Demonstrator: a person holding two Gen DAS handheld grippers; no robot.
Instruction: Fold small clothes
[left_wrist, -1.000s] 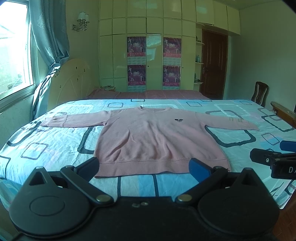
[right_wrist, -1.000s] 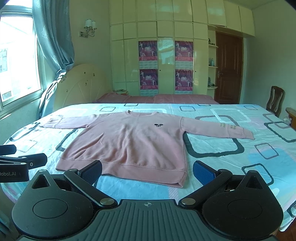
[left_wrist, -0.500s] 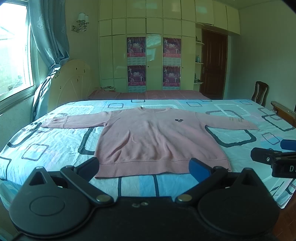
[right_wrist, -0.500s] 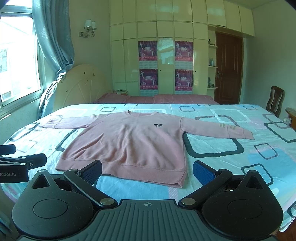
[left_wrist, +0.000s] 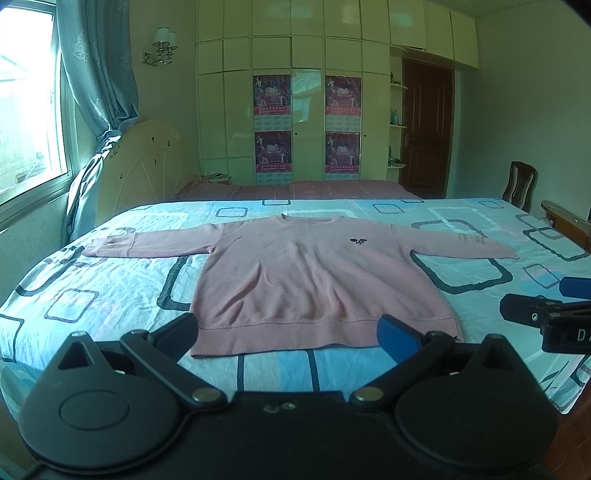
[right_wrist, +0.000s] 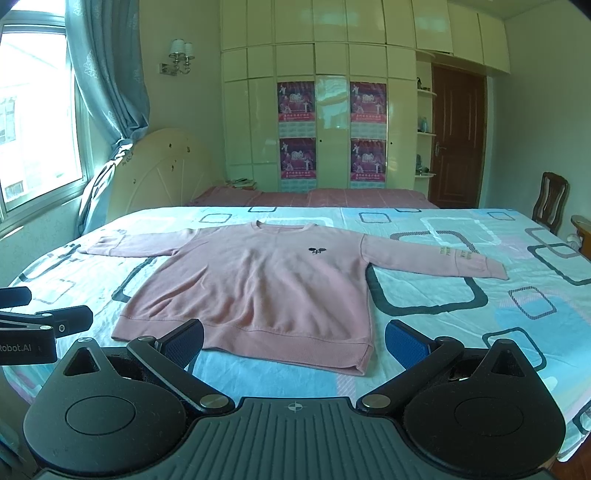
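Note:
A pink long-sleeved sweatshirt lies flat, front up, on the bed, both sleeves spread out sideways, hem toward me. It also shows in the right wrist view. My left gripper is open and empty, hovering just before the hem. My right gripper is open and empty, near the hem's right corner. Each gripper shows at the edge of the other's view: the right one, the left one.
The bed has a light blue sheet with square patterns. A cream headboard stands at far left by the curtain. A wardrobe with posters lines the back wall. A wooden chair and door are at right.
Almost nothing; both grippers stay open and hold nearly still before the sweatshirt's hem.

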